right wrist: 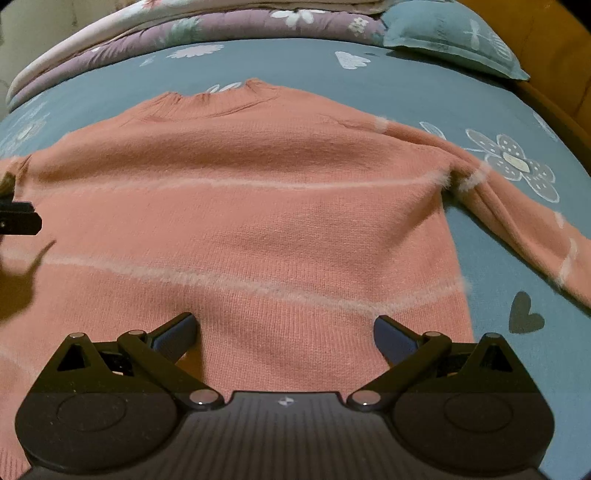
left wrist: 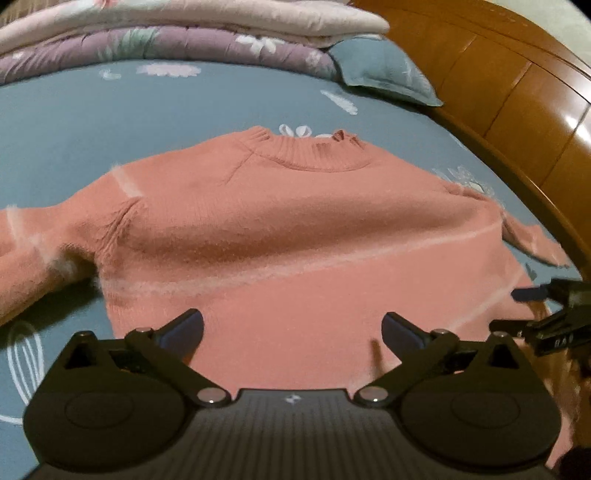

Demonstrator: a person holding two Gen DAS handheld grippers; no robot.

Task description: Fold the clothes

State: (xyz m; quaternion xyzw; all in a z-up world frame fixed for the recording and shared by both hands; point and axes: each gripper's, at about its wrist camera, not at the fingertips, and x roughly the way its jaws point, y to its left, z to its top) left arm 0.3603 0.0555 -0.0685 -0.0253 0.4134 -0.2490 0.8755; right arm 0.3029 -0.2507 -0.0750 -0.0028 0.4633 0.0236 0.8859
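A salmon-pink knitted sweater with thin white stripes lies spread flat on the bed, collar away from me and both sleeves out to the sides. My left gripper hovers over the hem on the sweater's left half, its jaws wide apart with only flat knit beneath them. In the right wrist view the same sweater fills the middle, and my right gripper stands open over the hem near the right side seam. Each gripper shows at the edge of the other's view: the right gripper, the left gripper.
The blue flowered bedsheet surrounds the sweater. Folded quilts and a blue pillow lie at the far side. A wooden bed frame curves along the right edge.
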